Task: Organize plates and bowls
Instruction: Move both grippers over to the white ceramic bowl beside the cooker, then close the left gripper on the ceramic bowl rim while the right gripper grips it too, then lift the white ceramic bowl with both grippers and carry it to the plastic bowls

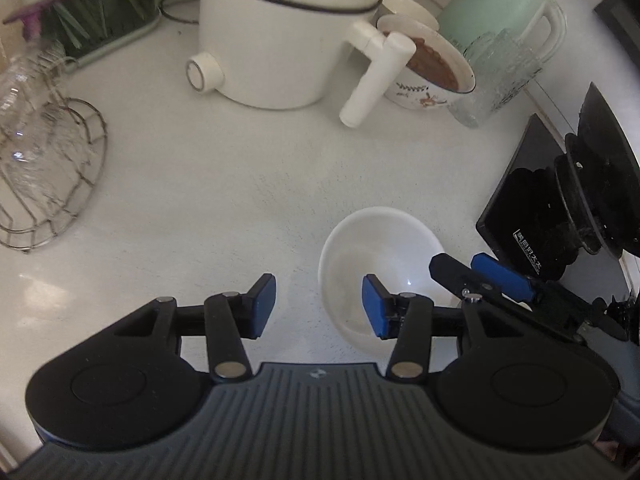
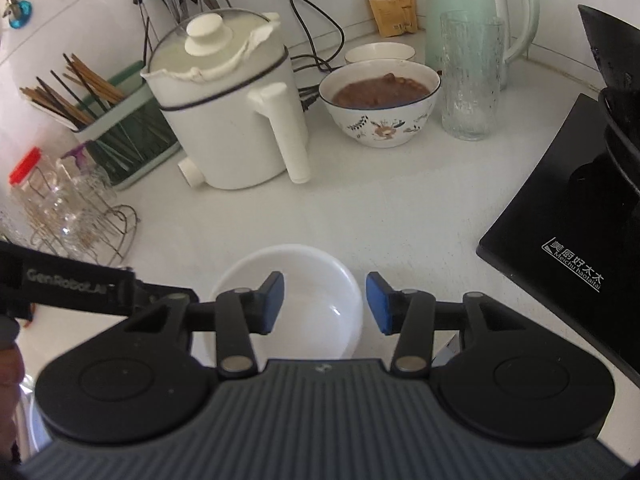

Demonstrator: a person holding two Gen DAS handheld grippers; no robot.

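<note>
Hovering both claws over empty white bowl (image 2: pixel 288 300) on counter (image 1: pixel 240 184). We see right gripper (image 2: pixel 325 304) released, straddling bowl's right rim, nearer; left gripper (image 1: pixel 319 306) released, empty, bowl to its right.

White bowl (image 2: pixel 296 280): near rim hidden behind the right claw (image 2: pixel 325 303) at lower centre. Black stove (image 2: pixel 560 248) cut off by the right edge. Glasses on the wire rack (image 1: pixel 52 184), left edge, blurred.
</note>
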